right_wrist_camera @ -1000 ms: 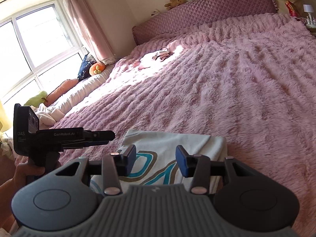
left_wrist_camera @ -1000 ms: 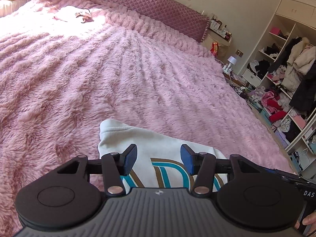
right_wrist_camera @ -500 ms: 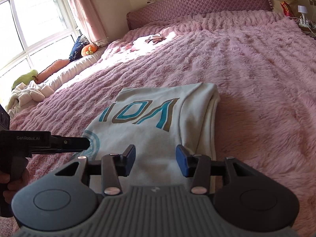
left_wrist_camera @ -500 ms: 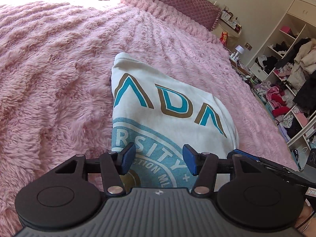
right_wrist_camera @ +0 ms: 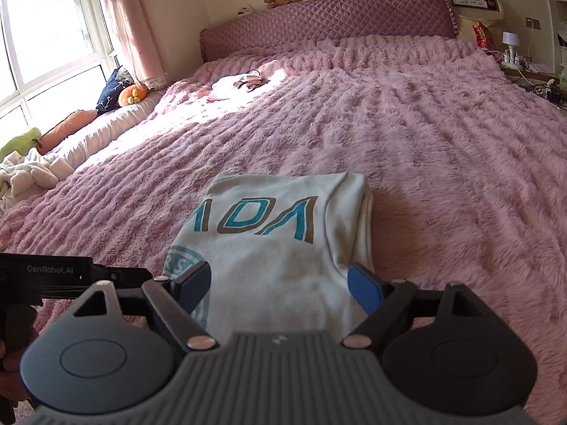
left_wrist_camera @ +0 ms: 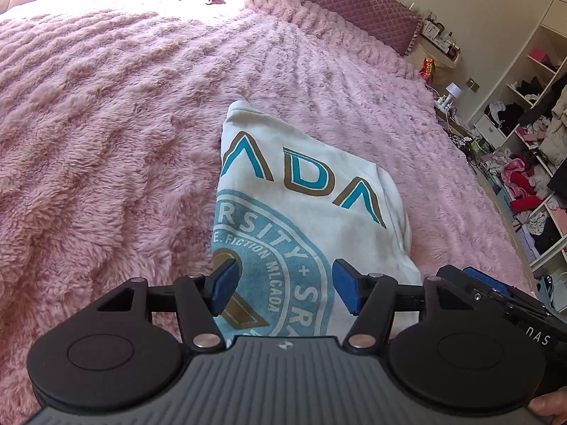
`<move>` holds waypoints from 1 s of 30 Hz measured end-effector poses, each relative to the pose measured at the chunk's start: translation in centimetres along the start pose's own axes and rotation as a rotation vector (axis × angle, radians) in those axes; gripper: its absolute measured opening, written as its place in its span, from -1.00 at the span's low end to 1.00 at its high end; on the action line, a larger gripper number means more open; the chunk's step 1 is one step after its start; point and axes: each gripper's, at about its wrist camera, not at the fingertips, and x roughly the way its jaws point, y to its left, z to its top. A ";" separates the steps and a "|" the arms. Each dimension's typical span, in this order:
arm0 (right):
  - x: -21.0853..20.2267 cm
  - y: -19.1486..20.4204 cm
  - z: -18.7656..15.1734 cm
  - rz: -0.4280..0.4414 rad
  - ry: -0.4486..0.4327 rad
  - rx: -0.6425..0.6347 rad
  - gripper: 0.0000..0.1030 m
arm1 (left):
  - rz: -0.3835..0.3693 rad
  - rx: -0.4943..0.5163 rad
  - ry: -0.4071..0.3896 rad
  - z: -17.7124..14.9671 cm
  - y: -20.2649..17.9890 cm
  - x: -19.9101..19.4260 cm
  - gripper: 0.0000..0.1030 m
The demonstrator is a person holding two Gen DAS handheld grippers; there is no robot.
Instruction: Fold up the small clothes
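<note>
I see the folded white shirt (left_wrist_camera: 312,219) lying flat on the fluffy pink blanket (left_wrist_camera: 106,124), in the lower middle of both wrist views. Its top face carries teal-and-brown block letters and part of a round light-blue seal. In the right wrist view the shirt (right_wrist_camera: 283,248) shows a stacked folded edge along its right side.

My left gripper (left_wrist_camera: 285,288) hovers over the near end of the shirt, above the seal print; its jaws have just been opening and stand fairly wide, with the blue pads not pressing on the cloth. My right gripper (right_wrist_camera: 280,285) sits over the plain white part of the shirt; its jaws have just been opening too and now stand very wide, nothing pinched between them.

Each gripper shows at the edge of the other's view: the right at the lower right of the left view, the left at the lower left of the right view.

Further out, a small pale garment (right_wrist_camera: 241,83) lies in a sunlit patch near the quilted purple headboard (right_wrist_camera: 326,14). A window (right_wrist_camera: 46,35) fills the upper left of the right view, and cluttered open shelves (left_wrist_camera: 531,134) stand at the right of the left view.
</note>
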 end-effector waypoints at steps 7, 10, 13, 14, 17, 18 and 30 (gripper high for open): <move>-5.7 2.9 -2.1 -0.059 0.049 -0.010 0.59 | 0.103 0.050 -0.037 -3.5 -3.0 -5.7 0.62; -7.5 3.5 -3.1 -0.084 0.074 0.015 0.59 | 0.154 0.059 -0.057 -4.8 -3.7 -7.3 0.67; -9.1 3.9 -3.9 -0.080 0.088 0.051 0.59 | 0.168 0.056 -0.065 -6.0 -4.2 -8.8 0.73; -9.5 4.3 -4.2 -0.075 0.088 0.056 0.59 | 0.177 0.060 -0.056 -6.3 -4.3 -9.2 0.73; -10.8 5.2 -4.9 -0.086 0.083 0.038 0.59 | 0.190 0.067 -0.030 -7.2 -4.6 -10.0 0.73; -11.2 5.7 -5.1 -0.090 0.074 0.031 0.59 | 0.198 0.070 -0.022 -7.5 -4.7 -10.2 0.73; -12.0 7.1 -6.0 -0.089 0.082 -0.006 0.59 | 0.252 0.076 -0.005 -8.5 -4.3 -10.7 0.75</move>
